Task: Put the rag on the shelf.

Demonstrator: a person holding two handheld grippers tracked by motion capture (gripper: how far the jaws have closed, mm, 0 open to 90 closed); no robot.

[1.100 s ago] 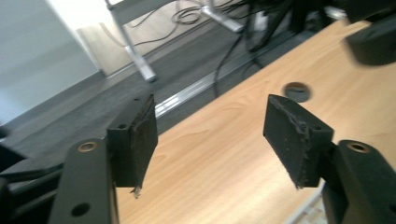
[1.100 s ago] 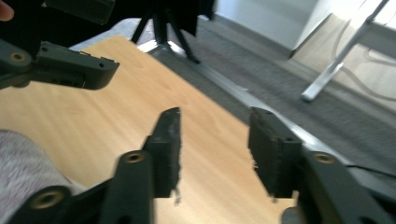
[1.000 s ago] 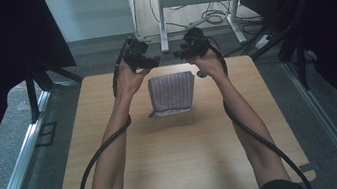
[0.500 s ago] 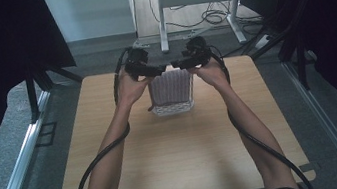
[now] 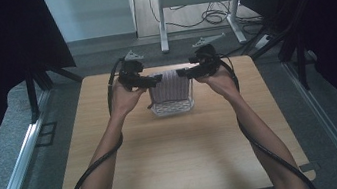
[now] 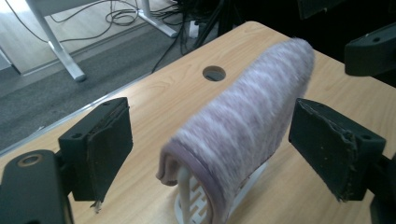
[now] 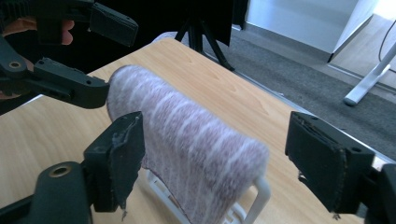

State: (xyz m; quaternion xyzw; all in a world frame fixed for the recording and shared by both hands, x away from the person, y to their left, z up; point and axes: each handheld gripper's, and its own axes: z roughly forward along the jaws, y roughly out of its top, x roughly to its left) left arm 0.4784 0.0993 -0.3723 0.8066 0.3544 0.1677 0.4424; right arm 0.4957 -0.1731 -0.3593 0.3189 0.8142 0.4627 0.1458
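Cloth [image 5: 170, 85], a purplish striped piece, hangs folded over the top of a white rack [image 5: 172, 107] that stands on the wooden surface [image 5: 181, 158], a little above the middle of the high view. The left hand-held gripper [image 5: 156, 80] sits at the cloth's upper left edge in that frame and the right hand-held gripper [image 5: 182, 72] at its upper right edge, the two pointing toward each other across the top of the fold. In the left gripper view the cloth [image 6: 243, 126] runs up the middle of the frame between the two black jaws, which stand wide apart and clear of it; they have just been opening. The right gripper view shows the same: cloth [image 7: 187, 149] between parted jaws that have just been opening, the left one close beside the fabric, with the rack's white bar [image 7: 261, 196] at the lower right under the fold.
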